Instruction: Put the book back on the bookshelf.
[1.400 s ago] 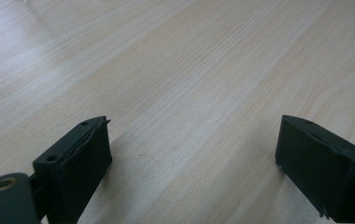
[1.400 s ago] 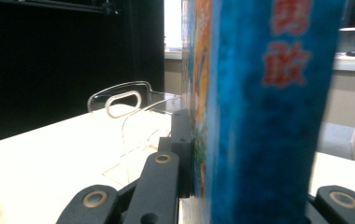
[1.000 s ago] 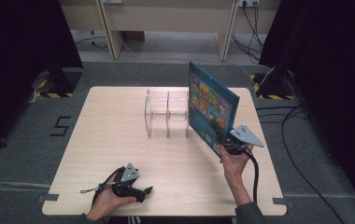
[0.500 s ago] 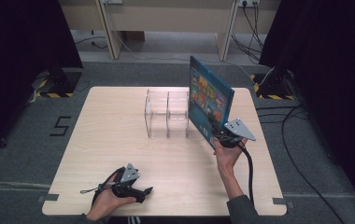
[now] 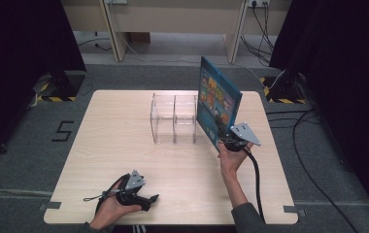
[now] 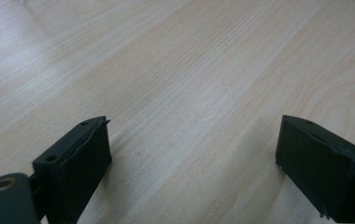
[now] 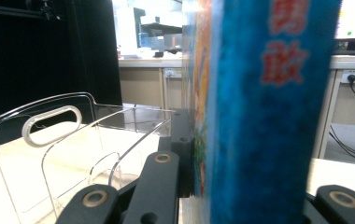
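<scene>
Pale wooden table [image 5: 124, 126] on grey carpet, dark curtains at both sides. One blue book [image 5: 216, 104] stands upright just right of one clear acrylic rack [image 5: 174, 119] (apparently two compartments; its walls are hard to trace). The right gripper [image 5: 227, 137] is clenched on the book's lower edge; the spine lettering is blurred. The left gripper [image 5: 148, 199] lies near the front edge, jaws apart, nothing between them.
</scene>
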